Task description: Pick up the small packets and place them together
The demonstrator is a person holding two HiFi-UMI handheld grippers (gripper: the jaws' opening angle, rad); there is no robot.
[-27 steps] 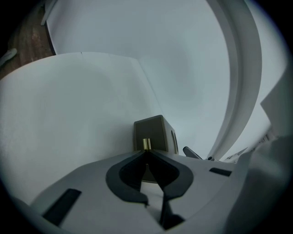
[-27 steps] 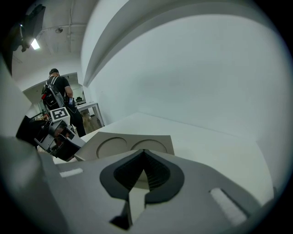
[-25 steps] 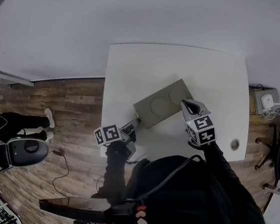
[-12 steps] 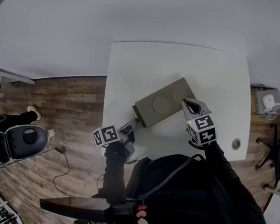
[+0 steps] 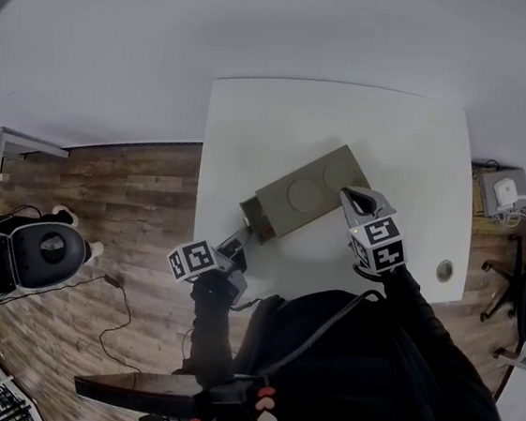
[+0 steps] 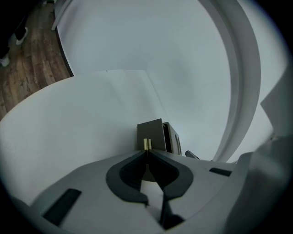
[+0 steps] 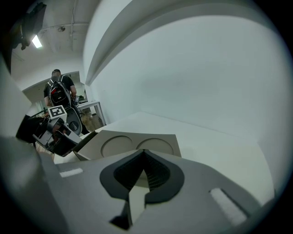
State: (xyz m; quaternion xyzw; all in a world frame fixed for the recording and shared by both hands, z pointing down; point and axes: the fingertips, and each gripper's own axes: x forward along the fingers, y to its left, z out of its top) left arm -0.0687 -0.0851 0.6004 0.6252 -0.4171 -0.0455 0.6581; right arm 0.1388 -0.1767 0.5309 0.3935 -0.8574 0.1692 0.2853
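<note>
Left gripper (image 5: 239,240) has pulled back toward the white worktop's (image 5: 253,128) near edge, sliding a drawer (image 5: 254,221) out of the box (image 5: 307,199).
The grey box lies mid-worktop. The right gripper (image 5: 347,195) sits at the box's opposite end, fingers clenched on nothing. The left fingers grasp the drawer's gold tab (image 6: 147,144).

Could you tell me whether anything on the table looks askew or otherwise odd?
The flat box lies at a slant to the edges of the white table, and its end nearest the left gripper looks open, showing a dark gap. No small packets are in view.
</note>
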